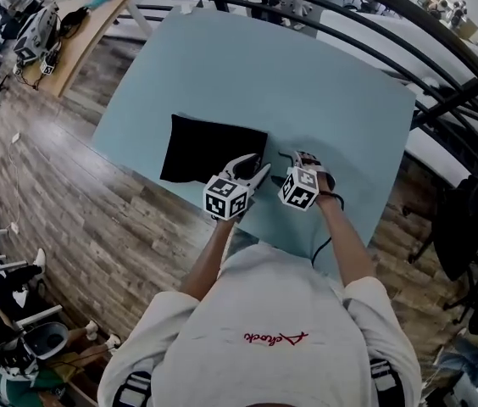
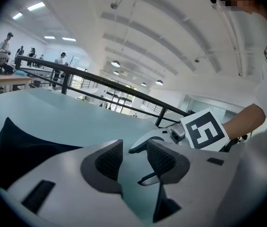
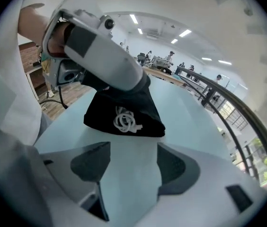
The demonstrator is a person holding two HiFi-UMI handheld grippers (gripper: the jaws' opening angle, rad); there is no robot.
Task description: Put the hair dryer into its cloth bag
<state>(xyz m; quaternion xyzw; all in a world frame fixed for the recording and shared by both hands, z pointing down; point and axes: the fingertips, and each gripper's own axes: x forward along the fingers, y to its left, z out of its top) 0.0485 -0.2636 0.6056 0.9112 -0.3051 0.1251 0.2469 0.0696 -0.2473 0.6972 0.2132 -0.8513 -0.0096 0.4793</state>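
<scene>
The black cloth bag (image 1: 212, 148) lies flat on the light blue table (image 1: 307, 83), near its front edge. In the right gripper view the bag (image 3: 138, 109) has a coil of white drawstring (image 3: 124, 121) on its near end. No hair dryer shows in any view. My left gripper (image 1: 252, 168) hovers at the bag's right end, open with nothing between its pads (image 2: 109, 161). My right gripper (image 1: 303, 159) is just right of it, over bare table, open and empty, pads (image 3: 90, 165) wide apart. The right gripper's marker cube (image 2: 203, 129) shows in the left gripper view.
A black curved railing (image 1: 366, 24) runs along the table's far and right sides. Wooden floor (image 1: 69, 193) lies to the left, with a wooden desk (image 1: 82, 28) carrying equipment at the back left. A black cable (image 1: 320, 246) hangs by the person's right arm.
</scene>
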